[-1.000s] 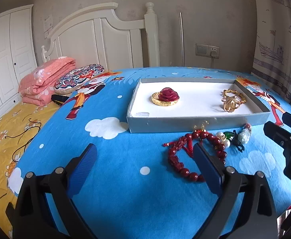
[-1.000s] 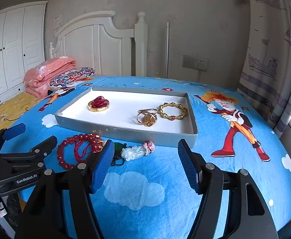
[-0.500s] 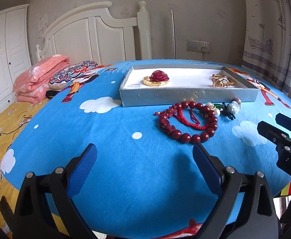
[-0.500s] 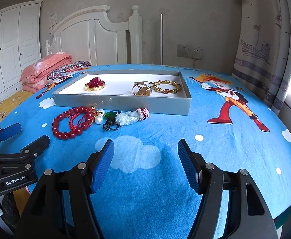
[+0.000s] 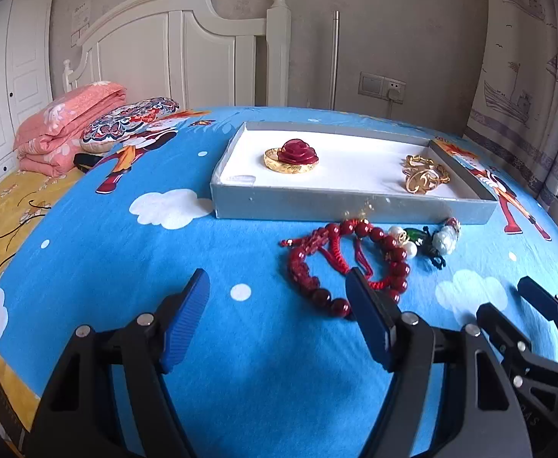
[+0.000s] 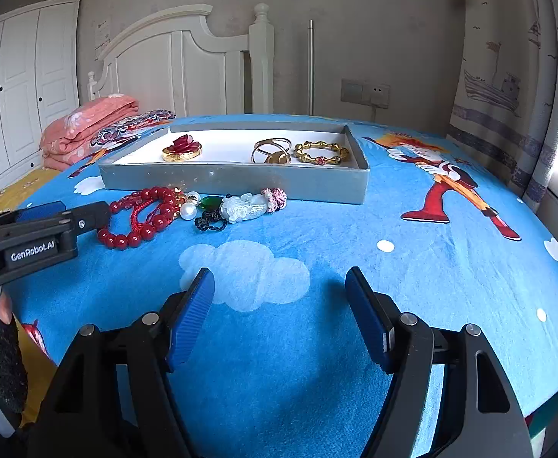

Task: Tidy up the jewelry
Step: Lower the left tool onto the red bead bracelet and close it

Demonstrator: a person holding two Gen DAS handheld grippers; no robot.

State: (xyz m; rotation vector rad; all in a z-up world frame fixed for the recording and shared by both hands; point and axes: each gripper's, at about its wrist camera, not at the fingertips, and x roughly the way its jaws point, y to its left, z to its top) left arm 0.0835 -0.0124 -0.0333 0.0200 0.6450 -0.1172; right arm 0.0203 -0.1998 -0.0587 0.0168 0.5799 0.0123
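A grey tray (image 5: pixel 317 202) (image 6: pixel 233 179) with a white floor lies on the blue bedspread. It holds a gold ring with a red rose (image 5: pixel 292 154) (image 6: pixel 182 149) and gold bangles (image 5: pixel 424 175) (image 6: pixel 319 152). In front of the tray lie a red bead bracelet (image 5: pixel 317 267) (image 6: pixel 141 215) and a white-jade pendant with pearl, green stone and black cord (image 5: pixel 437 240) (image 6: pixel 240 208). My left gripper (image 5: pixel 279 305) is open, its right finger just before the red beads. My right gripper (image 6: pixel 279 301) is open and empty over a cloud print.
The bed has a white headboard (image 5: pixel 172 49). Folded pink bedding (image 5: pixel 65 129) and a patterned pillow (image 5: pixel 126 122) lie at the far left. A curtain (image 6: pixel 508 76) hangs at the right. The bed's near edge is just below both grippers.
Both grippers have moved forward toward the jewelry after pulling back. The left one now stands right at the red bead bracelet. Both stay open.
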